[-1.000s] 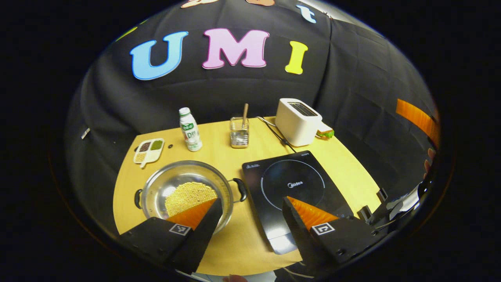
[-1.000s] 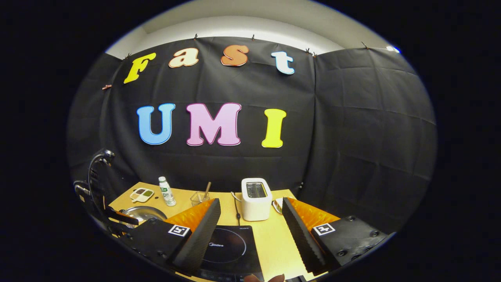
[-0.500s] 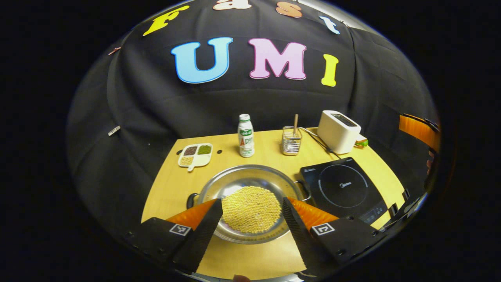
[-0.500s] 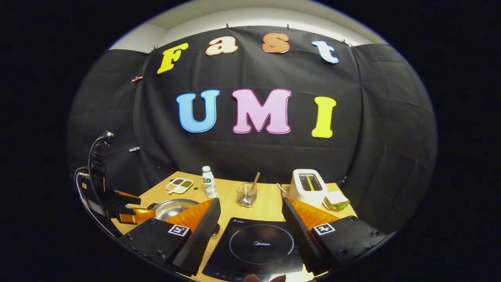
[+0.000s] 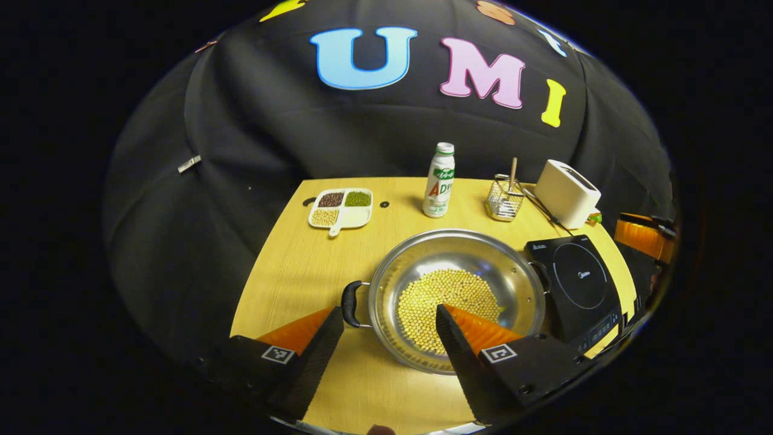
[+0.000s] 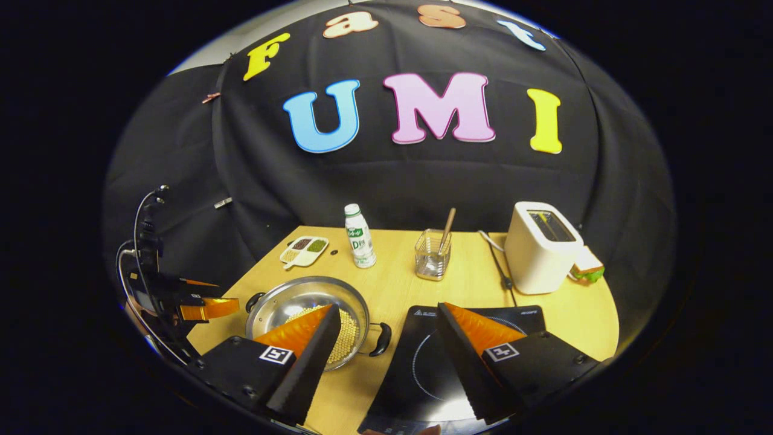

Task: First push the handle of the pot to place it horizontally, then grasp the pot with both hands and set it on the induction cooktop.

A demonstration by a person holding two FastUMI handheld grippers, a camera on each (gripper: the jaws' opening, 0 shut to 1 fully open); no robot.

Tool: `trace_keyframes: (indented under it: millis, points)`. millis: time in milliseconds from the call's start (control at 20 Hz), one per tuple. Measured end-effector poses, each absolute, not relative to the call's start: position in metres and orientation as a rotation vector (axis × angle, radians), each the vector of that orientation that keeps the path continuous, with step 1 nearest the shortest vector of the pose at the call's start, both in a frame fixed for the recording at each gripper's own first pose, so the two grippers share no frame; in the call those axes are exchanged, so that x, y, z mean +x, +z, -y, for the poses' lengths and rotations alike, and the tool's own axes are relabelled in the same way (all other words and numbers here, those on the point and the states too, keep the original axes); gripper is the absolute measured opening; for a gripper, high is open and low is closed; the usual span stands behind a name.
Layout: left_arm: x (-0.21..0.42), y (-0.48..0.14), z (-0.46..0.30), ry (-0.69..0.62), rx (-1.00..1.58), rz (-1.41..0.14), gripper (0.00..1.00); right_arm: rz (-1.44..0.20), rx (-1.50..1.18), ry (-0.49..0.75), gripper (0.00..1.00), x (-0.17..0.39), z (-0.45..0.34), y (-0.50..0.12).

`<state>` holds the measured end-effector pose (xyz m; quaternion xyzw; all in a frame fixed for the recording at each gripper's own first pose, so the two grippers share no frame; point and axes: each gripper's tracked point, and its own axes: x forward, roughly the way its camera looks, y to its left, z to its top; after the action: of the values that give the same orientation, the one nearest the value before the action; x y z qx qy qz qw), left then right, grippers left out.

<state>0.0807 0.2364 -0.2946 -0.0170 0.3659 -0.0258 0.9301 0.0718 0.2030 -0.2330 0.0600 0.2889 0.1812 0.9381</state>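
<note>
Two tongs we held wide, gripping nothing: left tongs (image 5: pixel 389 317) above pot (image 5: pixel 456 296) handle (image 5: pixel 349 304), right tongs (image 6: pixel 386 317) above induction cooktop (image 6: pixel 432 356), pot on tabletop (image 5: pixel 302 272).

Cooktop (image 6: pixel 423 356) front edge cut off
</note>
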Motion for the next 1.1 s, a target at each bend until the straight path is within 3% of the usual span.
trace_keyframes:
  millis: [400,550,700,800,850,1100]
  points:
    - [0.130,-0.367,-0.269,-0.050,-0.027,-0.885,0.96,-0.779,0.117,0.365,1.00,0.089,-0.238,-0.310]
    - [0.145,-0.390,-0.260,-0.083,-0.040,-0.933,0.92,-0.802,0.106,0.354,0.99,0.098,-0.244,-0.327]
    - [0.159,-0.407,-0.258,-0.083,-0.023,-0.955,0.79,-0.822,0.108,0.347,1.00,0.102,-0.247,-0.337]
    - [0.165,-0.414,-0.260,-0.080,-0.016,-0.955,0.72,-0.845,0.111,0.341,0.95,0.104,-0.248,-0.347]
    - [0.162,-0.410,-0.260,-0.088,-0.009,-0.959,0.66,-0.858,0.116,0.338,0.88,0.103,-0.249,-0.350]
    - [0.158,-0.413,-0.262,-0.125,-0.008,-0.972,0.66,-0.901,0.118,0.343,0.85,0.103,-0.262,-0.371]
